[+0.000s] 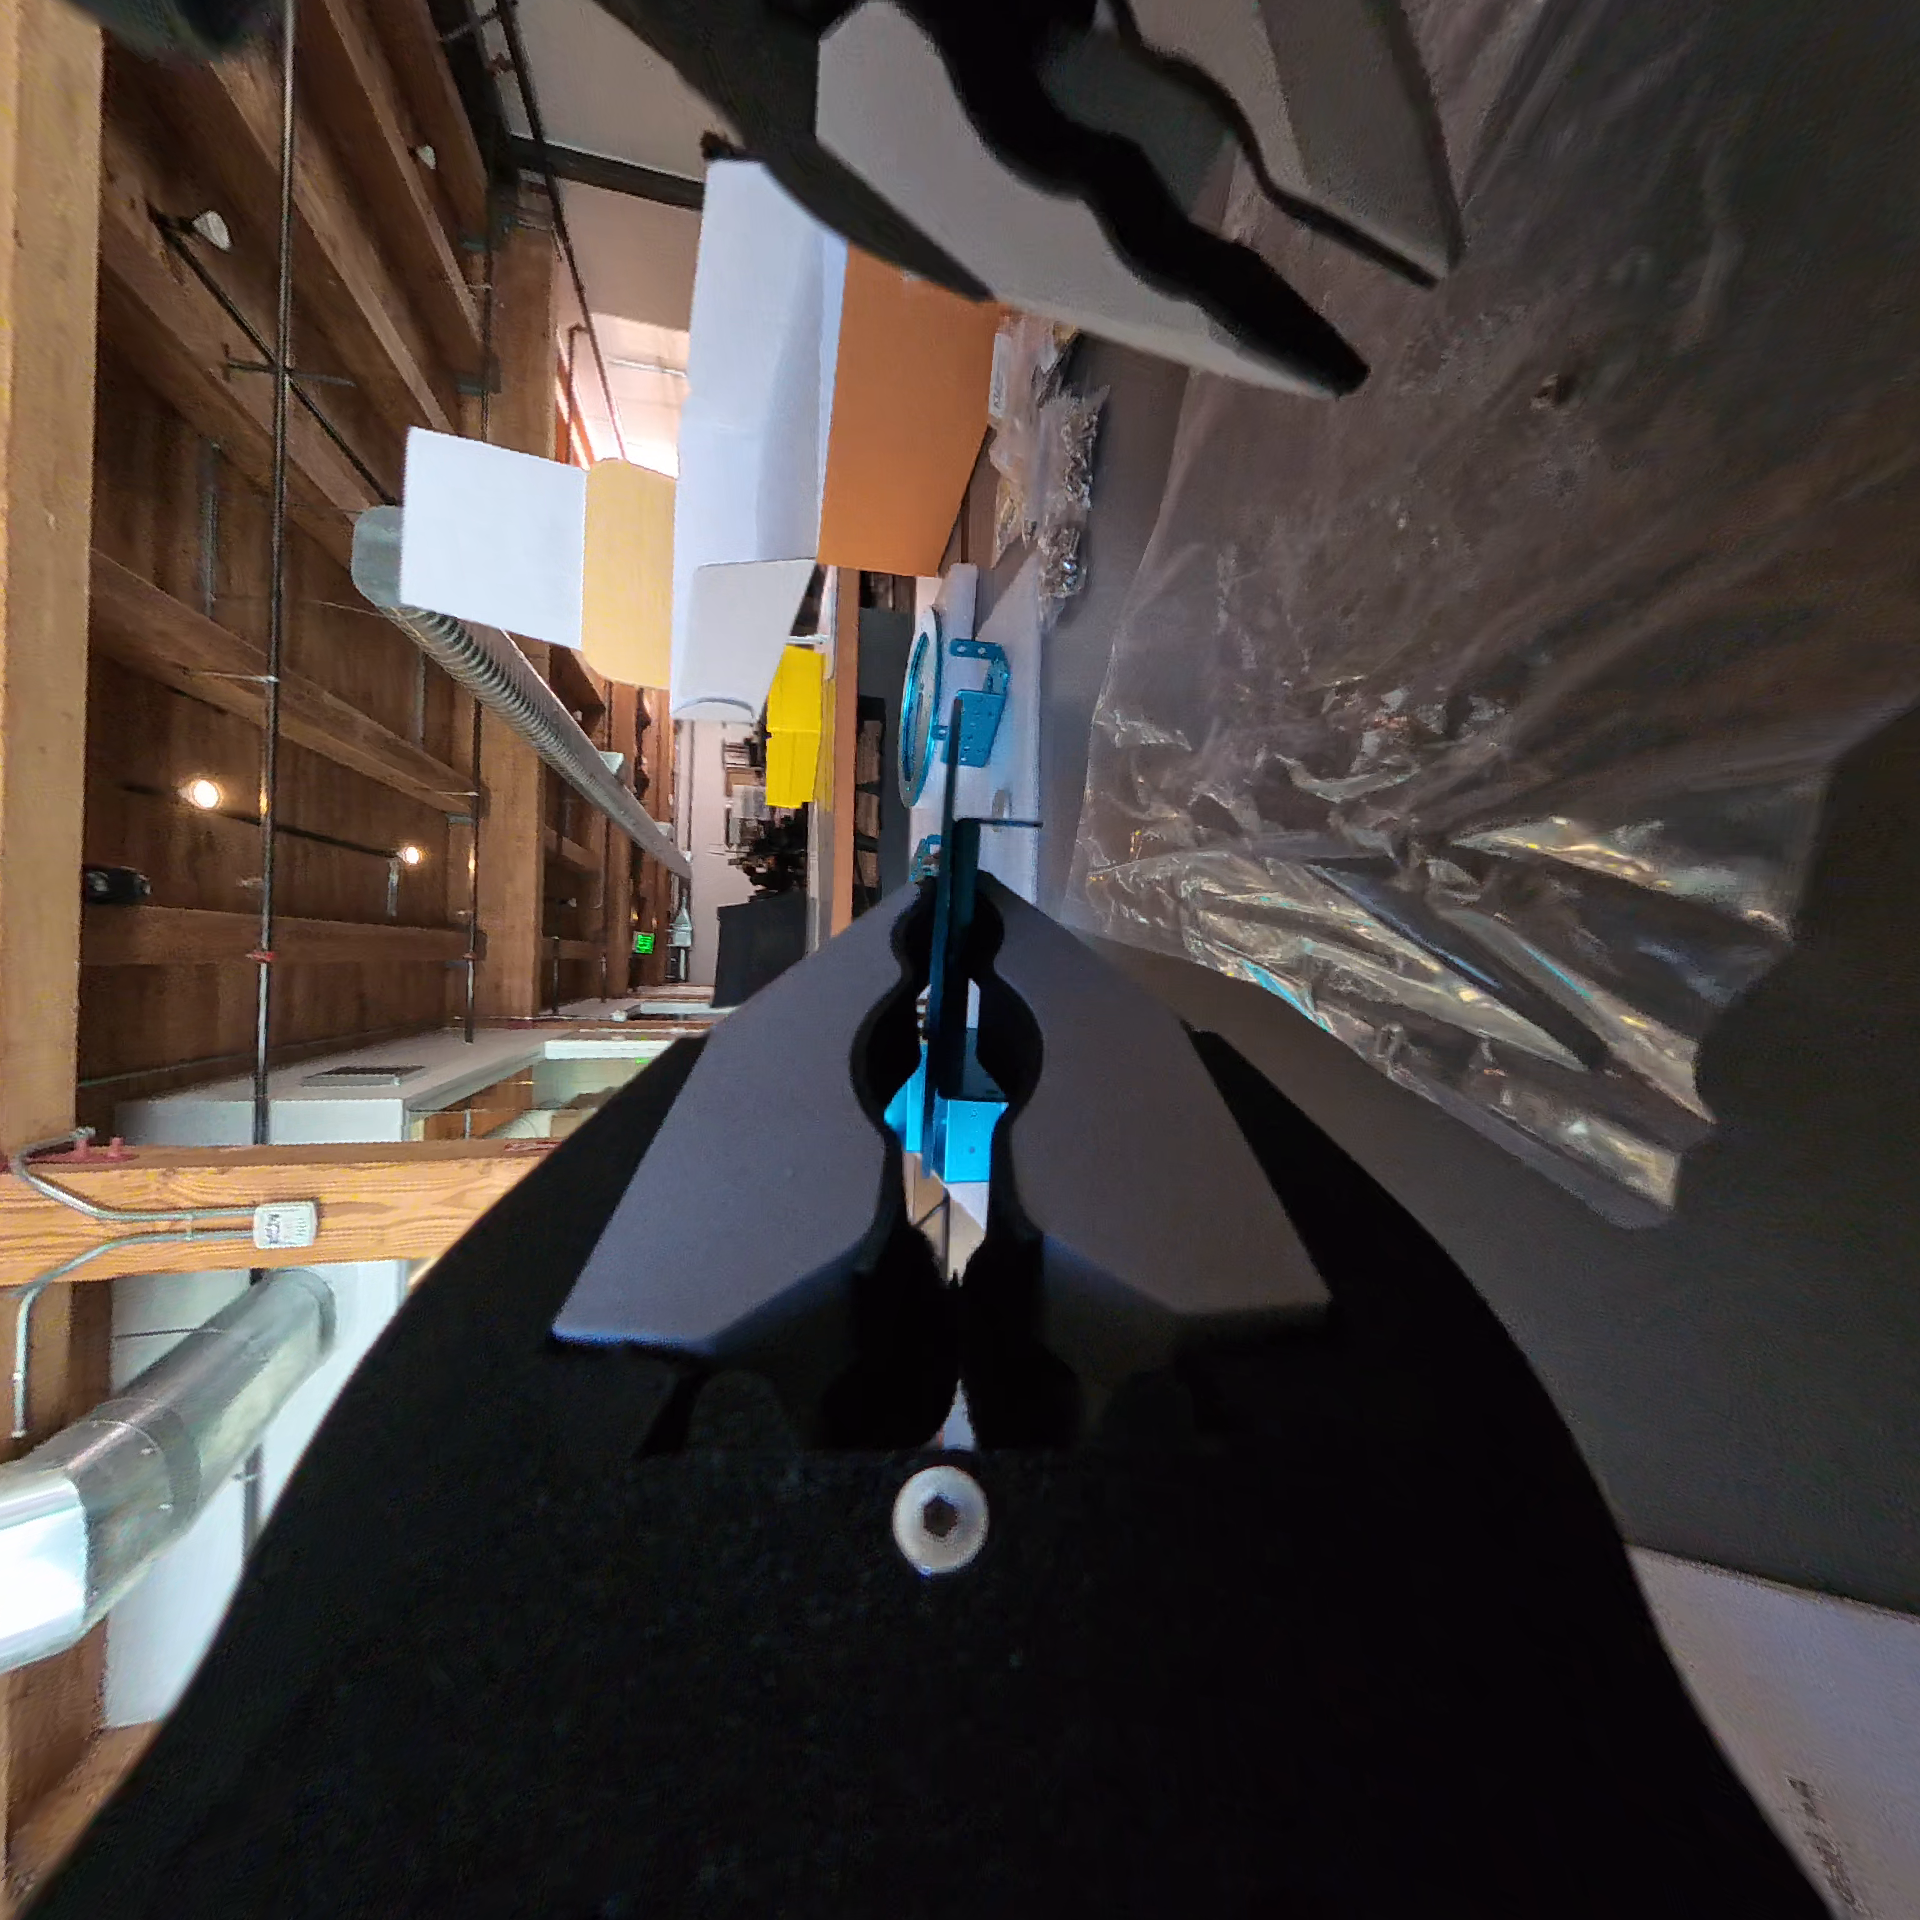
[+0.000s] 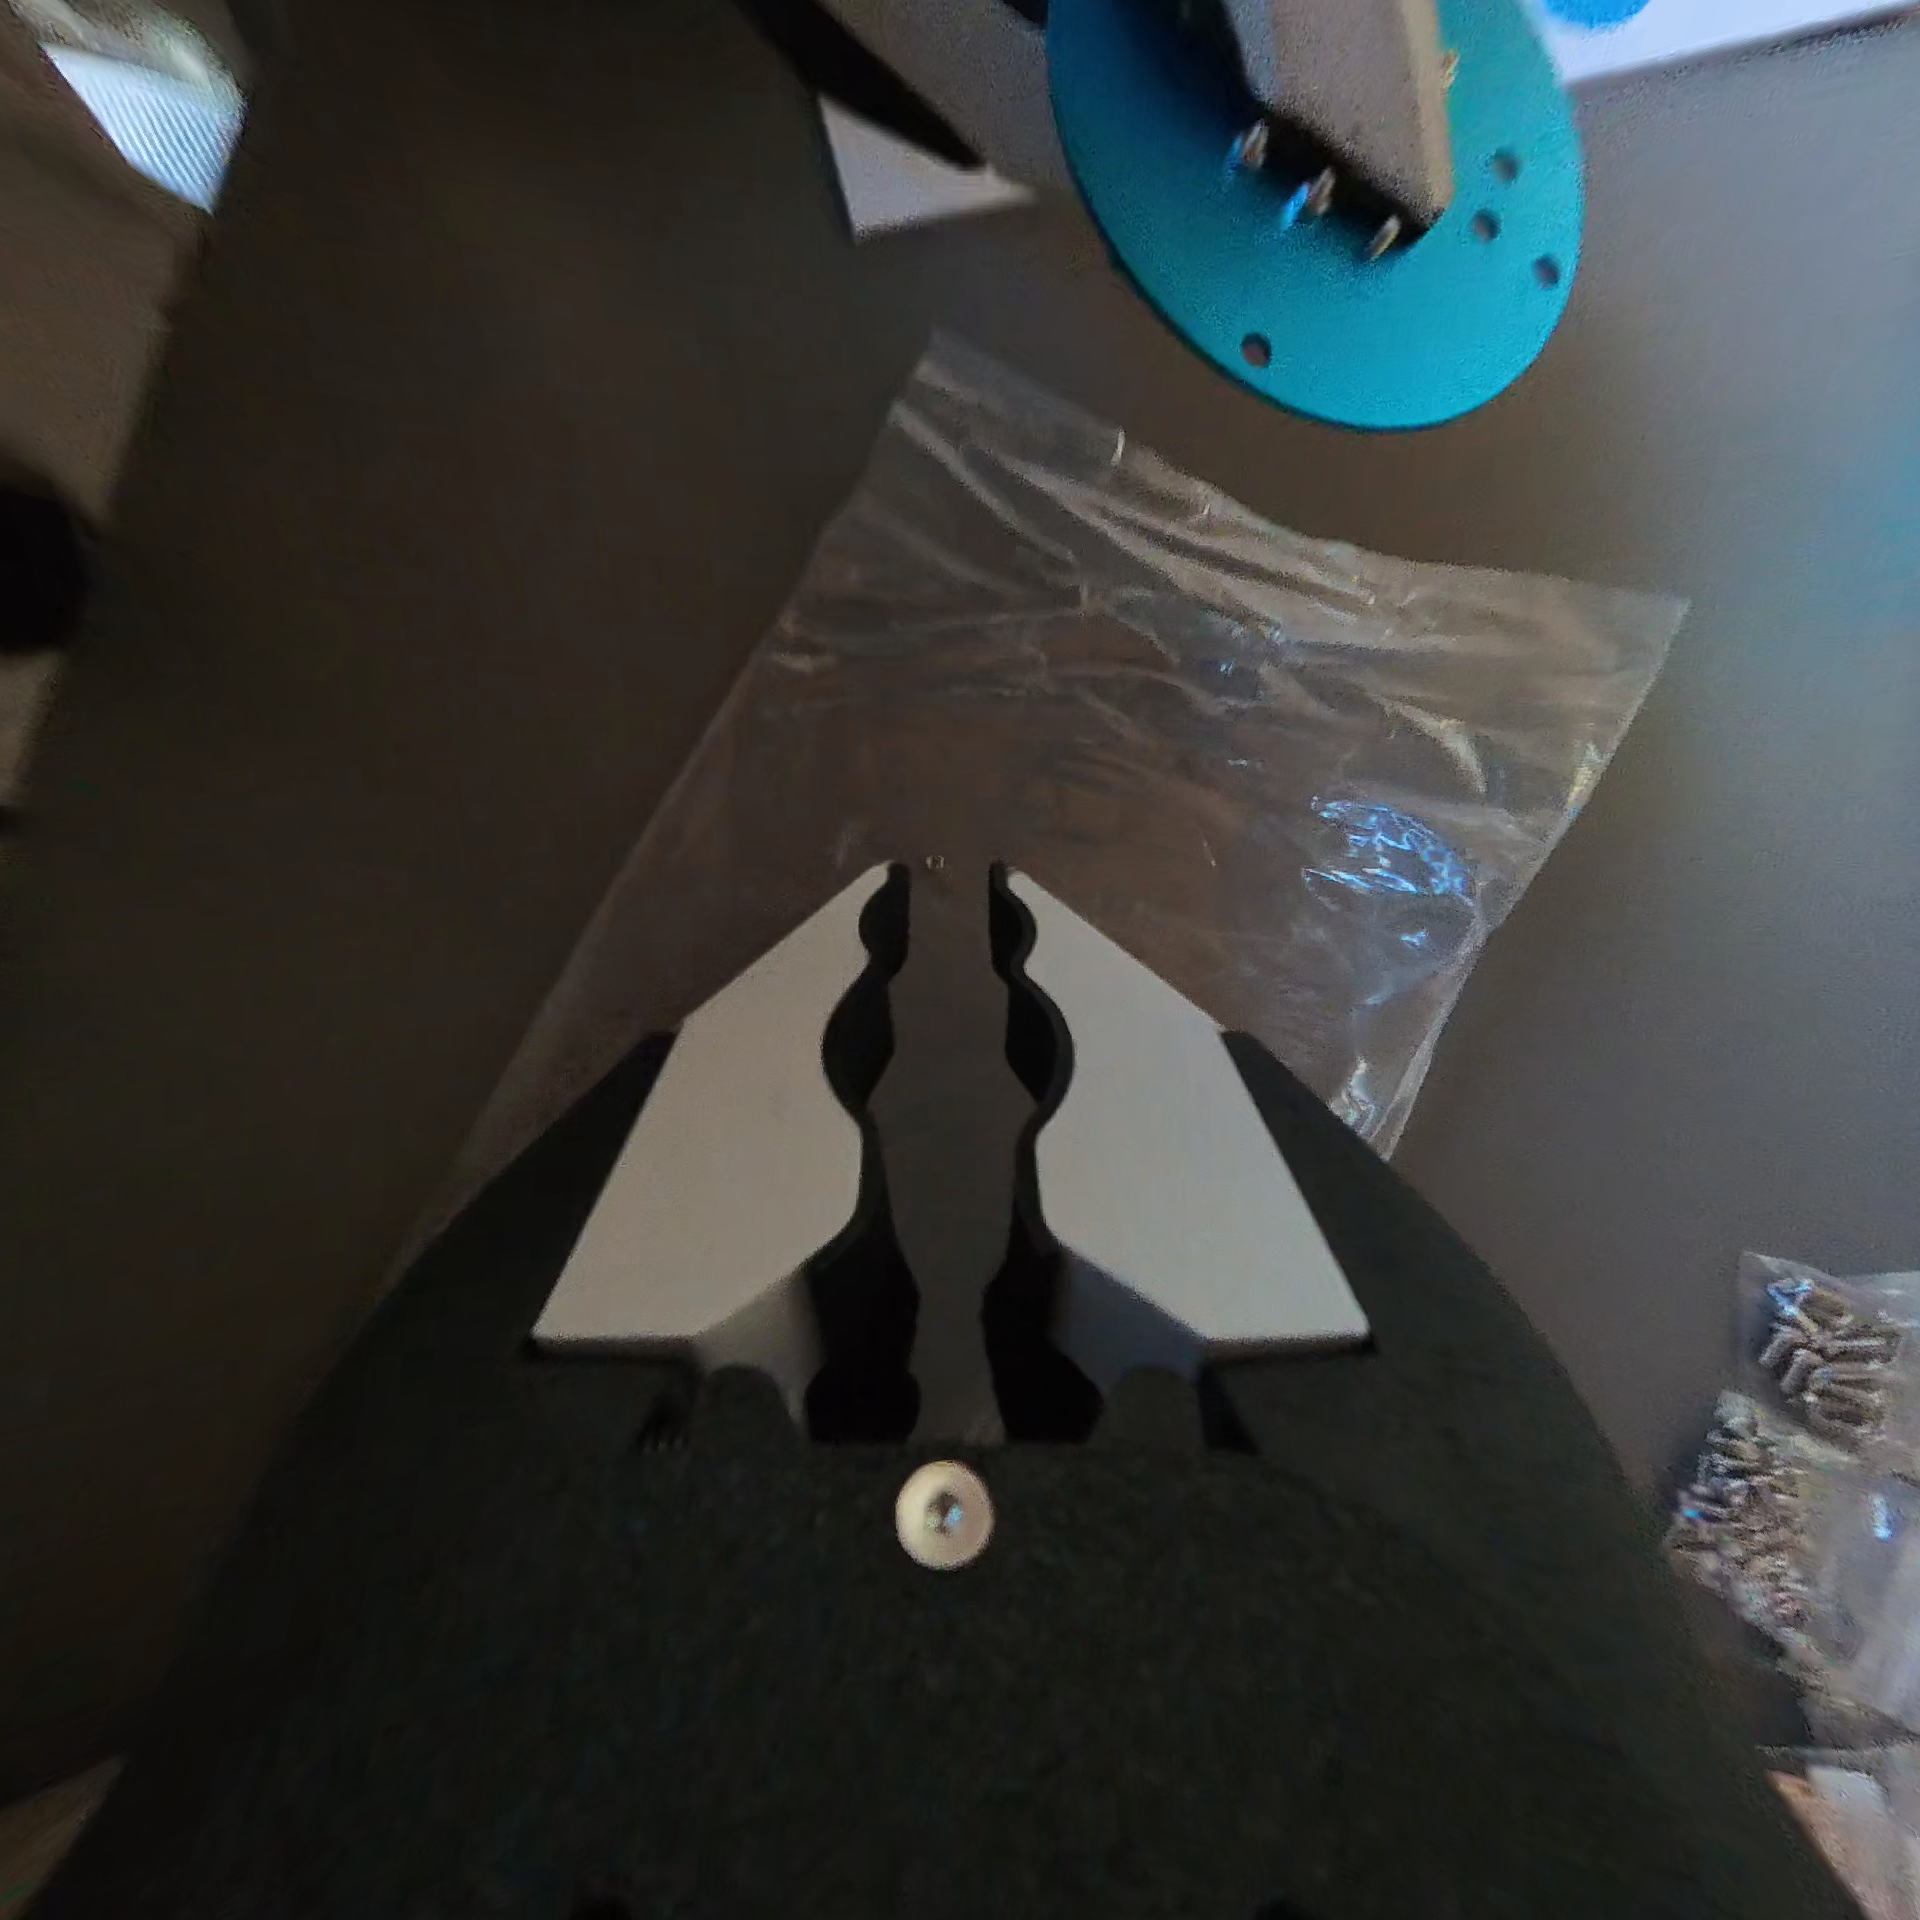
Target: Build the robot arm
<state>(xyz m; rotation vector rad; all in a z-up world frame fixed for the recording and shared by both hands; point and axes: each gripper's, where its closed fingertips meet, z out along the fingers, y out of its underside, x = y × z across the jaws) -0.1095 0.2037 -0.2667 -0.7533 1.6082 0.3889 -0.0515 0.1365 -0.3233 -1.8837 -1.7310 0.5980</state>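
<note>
My left gripper [image 1: 951, 909] is shut on a thin blue metal disc [image 1: 954, 987], seen edge-on between its pads, with a blue bracket [image 1: 961, 1138] fixed to it. In the right wrist view the same disc [image 2: 1330, 312] shows face-on at the top, with holes and several screw ends, clamped by a finger of the left gripper [image 2: 1340, 94]. My right gripper [image 2: 943, 873] is open by a narrow gap, just above a clear plastic bag [image 2: 1195, 707]. A tiny round metal piece [image 2: 935, 861] lies at its tips. A finger of the right gripper [image 1: 1143, 260] crosses the top of the left wrist view.
The clear bag [image 1: 1455, 852] lies on a dark table [image 2: 468, 623]. Small bags of screws [image 2: 1787, 1507] sit at the right, and also show in the left wrist view [image 1: 1060, 468]. More blue brackets [image 1: 977, 691] rest on white foam. White and orange boxes [image 1: 831, 395] stand behind. About 11 centimeters separates my left fingertips from my right.
</note>
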